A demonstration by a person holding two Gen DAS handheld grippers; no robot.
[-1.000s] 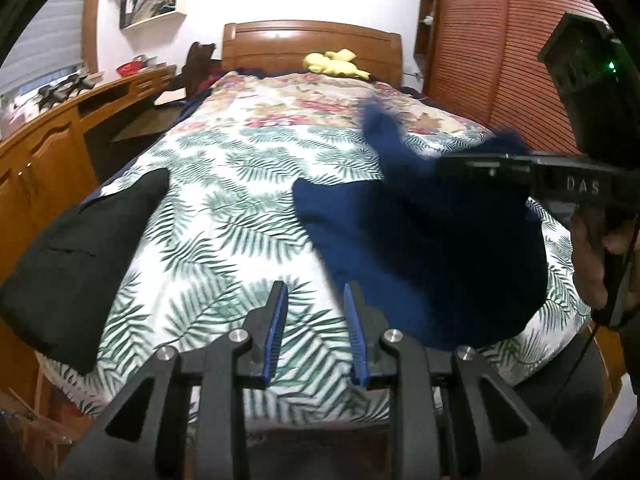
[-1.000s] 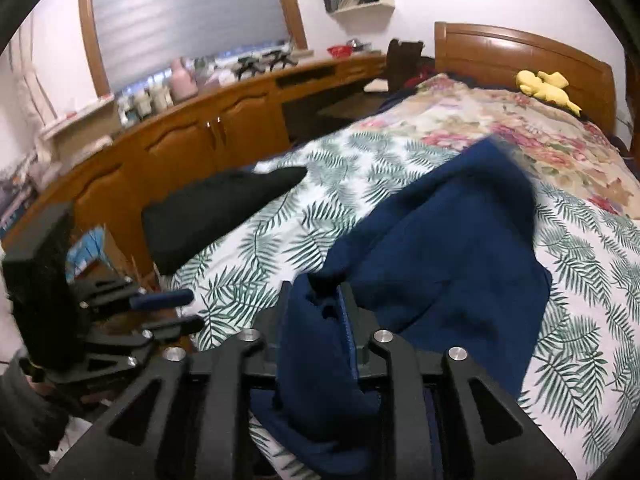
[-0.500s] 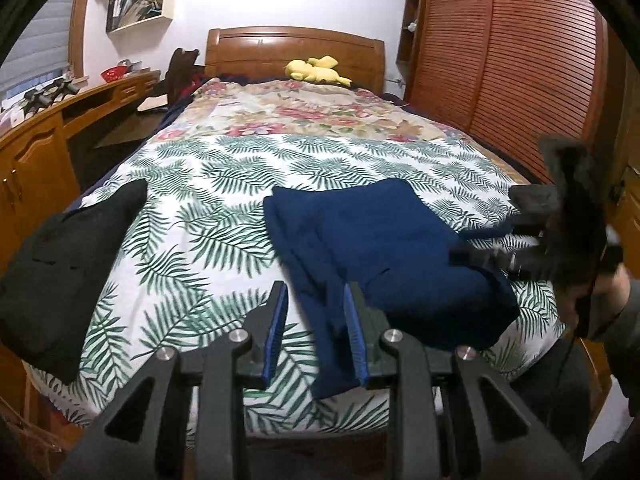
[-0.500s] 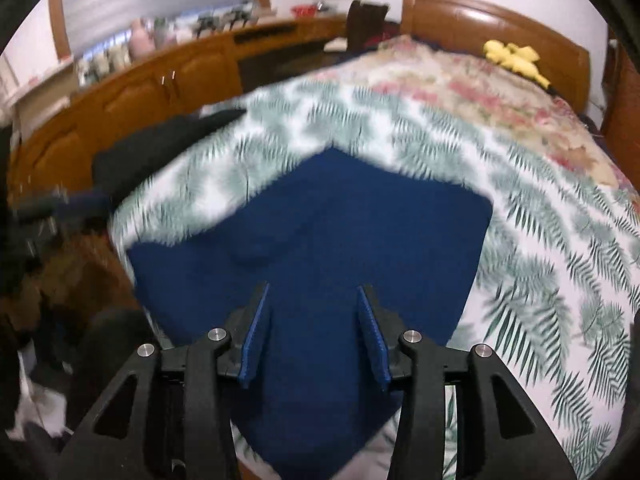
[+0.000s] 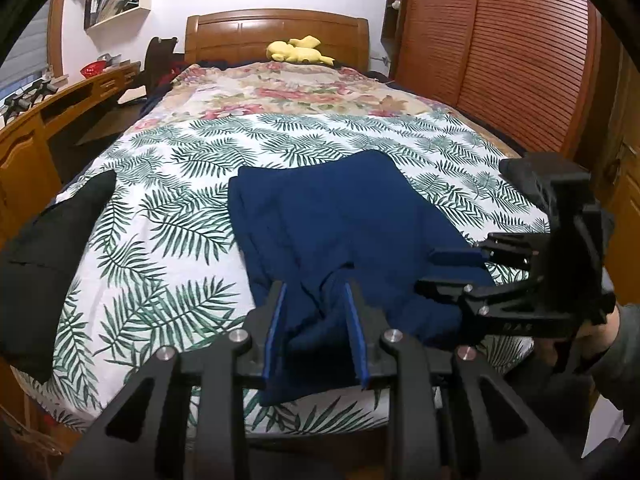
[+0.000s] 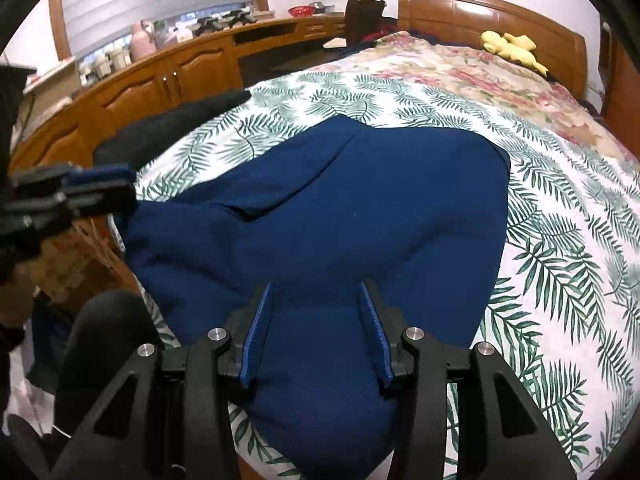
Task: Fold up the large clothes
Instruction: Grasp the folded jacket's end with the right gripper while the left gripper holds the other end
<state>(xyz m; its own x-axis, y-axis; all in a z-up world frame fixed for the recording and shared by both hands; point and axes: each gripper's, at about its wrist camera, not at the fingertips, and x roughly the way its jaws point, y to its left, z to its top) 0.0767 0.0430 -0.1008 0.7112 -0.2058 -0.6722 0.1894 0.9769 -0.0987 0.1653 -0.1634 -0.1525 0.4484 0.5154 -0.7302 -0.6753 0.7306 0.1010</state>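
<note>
A navy blue garment [image 5: 340, 220] lies folded over on the leaf-print bedsheet [image 5: 160, 240], its near end hanging over the foot of the bed; it also fills the right wrist view [image 6: 360, 208]. My left gripper [image 5: 316, 292] is open, its fingers just above the garment's near left part. My right gripper [image 6: 316, 296] is open and empty over the garment's near right part. It also shows in the left wrist view [image 5: 452, 268], at the garment's right edge. The left gripper appears in the right wrist view [image 6: 100, 188] at the garment's left corner.
A black garment [image 5: 48, 248] lies on the bed's left edge. A yellow plush toy [image 5: 298, 50] sits by the wooden headboard [image 5: 276, 28]. A wooden desk and cabinets [image 6: 160, 76] run along the left side. A slatted wardrobe [image 5: 500, 52] stands on the right.
My right gripper let go of the blue garment and opened. The garment dropped from mid-air onto the bed. Both grippers then moved down close over its near end.
</note>
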